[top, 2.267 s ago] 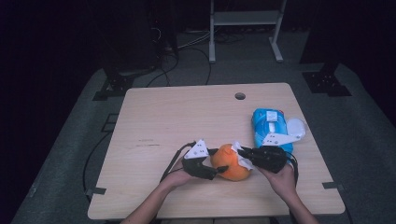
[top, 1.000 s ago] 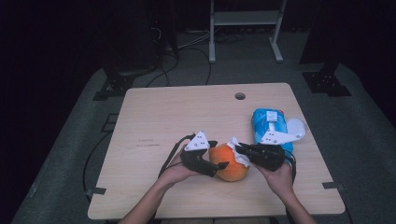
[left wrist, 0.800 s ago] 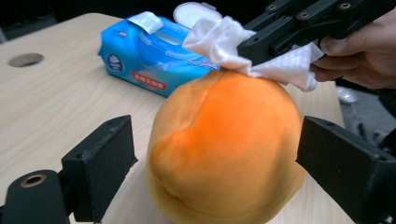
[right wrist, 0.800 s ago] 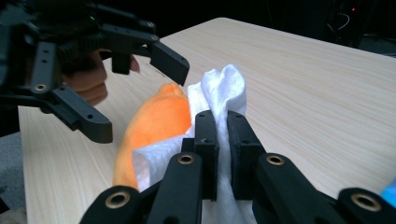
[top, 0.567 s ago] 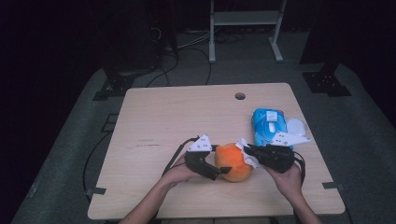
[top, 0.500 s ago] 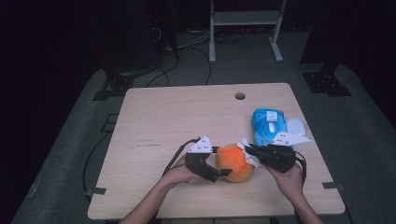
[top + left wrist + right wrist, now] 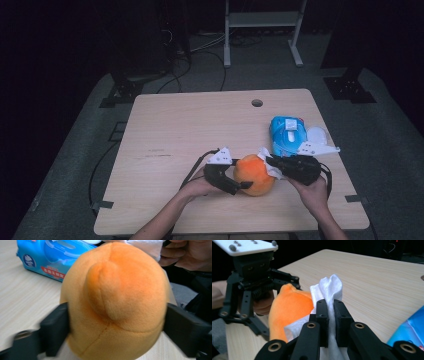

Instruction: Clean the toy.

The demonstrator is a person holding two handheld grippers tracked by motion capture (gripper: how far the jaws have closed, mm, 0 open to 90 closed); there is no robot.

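dark lab or studio: equipment stands (image 7: 345,82) and floor cables (image 7: 200,47).

The left gripper (image 7: 239,184) has closed its jaws onto the orange plush (image 7: 255,174); lower now.

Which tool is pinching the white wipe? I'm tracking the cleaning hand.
The right tool: its jaws clamp the white wipe, while the left tool straddles the orange plush.

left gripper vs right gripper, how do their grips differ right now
The left gripper has its jaws spread wide, one on each side of the round orange plush toy; they have just been closing on it. The right gripper is pinched nearly shut on a thin white wipe. The left one braces the toy near the table; the right one brings the wipe to the toy's other side. Both are hand-held and meet at the toy.
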